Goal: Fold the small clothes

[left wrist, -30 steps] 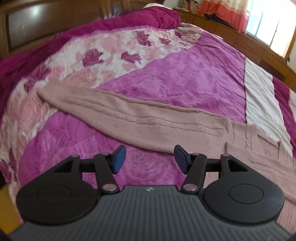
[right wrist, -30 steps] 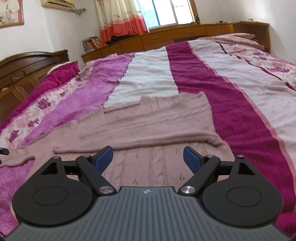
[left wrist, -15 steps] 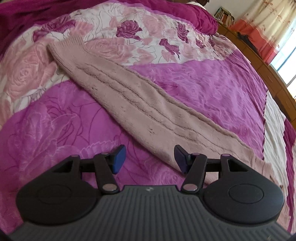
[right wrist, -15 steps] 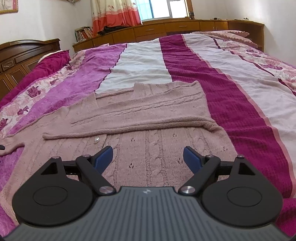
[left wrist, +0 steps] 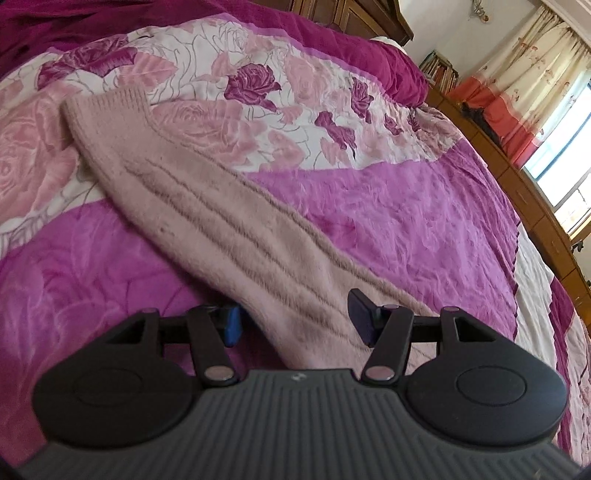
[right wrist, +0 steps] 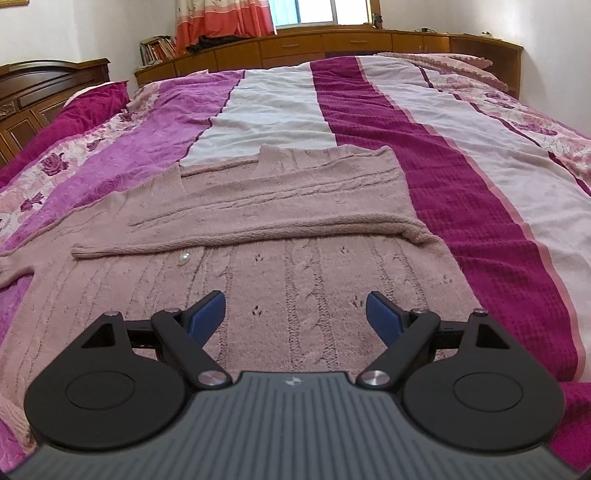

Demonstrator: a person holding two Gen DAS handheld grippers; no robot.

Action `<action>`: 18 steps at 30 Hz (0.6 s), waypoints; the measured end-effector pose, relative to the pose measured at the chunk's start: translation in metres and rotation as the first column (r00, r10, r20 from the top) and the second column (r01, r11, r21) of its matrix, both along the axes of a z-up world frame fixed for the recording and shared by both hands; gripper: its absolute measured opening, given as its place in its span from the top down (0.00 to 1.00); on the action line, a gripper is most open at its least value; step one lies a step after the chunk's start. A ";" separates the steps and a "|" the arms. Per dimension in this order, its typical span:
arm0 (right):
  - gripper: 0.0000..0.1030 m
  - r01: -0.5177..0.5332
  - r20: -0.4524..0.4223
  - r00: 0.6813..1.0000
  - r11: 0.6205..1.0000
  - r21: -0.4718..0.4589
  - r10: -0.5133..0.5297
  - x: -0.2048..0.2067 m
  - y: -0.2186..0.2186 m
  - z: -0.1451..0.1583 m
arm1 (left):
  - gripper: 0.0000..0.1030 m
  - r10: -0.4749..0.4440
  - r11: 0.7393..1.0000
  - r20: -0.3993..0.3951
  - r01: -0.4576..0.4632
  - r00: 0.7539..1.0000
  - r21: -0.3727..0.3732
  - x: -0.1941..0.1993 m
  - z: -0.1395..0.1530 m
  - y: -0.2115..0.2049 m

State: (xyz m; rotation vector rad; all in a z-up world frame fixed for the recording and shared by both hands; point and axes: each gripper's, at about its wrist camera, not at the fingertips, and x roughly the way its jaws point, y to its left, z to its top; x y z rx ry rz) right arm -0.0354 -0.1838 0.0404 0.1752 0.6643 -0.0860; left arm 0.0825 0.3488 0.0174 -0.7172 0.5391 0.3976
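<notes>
A dusty-pink cable-knit sweater (right wrist: 295,206) lies spread on the bed, one sleeve (right wrist: 258,236) folded across its body. Its other sleeve (left wrist: 229,221) stretches out over the bedspread, its ribbed cuff (left wrist: 107,107) at the far left. My left gripper (left wrist: 295,321) is low over this sleeve near the shoulder end. Its jaws are open and the sleeve runs between them, with the left pad (left wrist: 232,326) beside the sleeve's edge and the right pad (left wrist: 360,319) over the knit. My right gripper (right wrist: 295,314) stands open just above the sweater's lower body, holding nothing.
The bedspread (right wrist: 461,177) has magenta, white and rose-print stripes. A dark wooden headboard (right wrist: 40,92) is at the left. Low wooden cabinets (right wrist: 332,48) run under the window with orange curtains (right wrist: 221,22). A pink pillow (right wrist: 443,59) lies at the far right.
My left gripper has sunk, rolled and closed in on the sleeve, which now lies between its fingers. My right gripper has edged a little closer over the sweater body.
</notes>
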 end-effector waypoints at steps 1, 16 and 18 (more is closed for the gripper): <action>0.15 0.004 0.004 1.000 1.000 -0.002 -0.004 0.000 0.000 0.001 | 0.42 -0.004 1.000 0.000 0.004 1.000 0.008 0.002 0.000 0.001; 0.15 0.036 0.015 0.999 0.999 0.032 -0.036 -0.008 -0.007 -0.002 | 0.88 -0.108 0.986 -0.050 0.114 0.993 0.122 0.021 0.010 0.000; 0.15 0.041 0.017 0.999 0.998 0.039 -0.041 -0.008 -0.009 -0.002 | 0.89 -0.123 0.983 -0.025 0.125 0.992 0.134 0.016 0.017 -0.001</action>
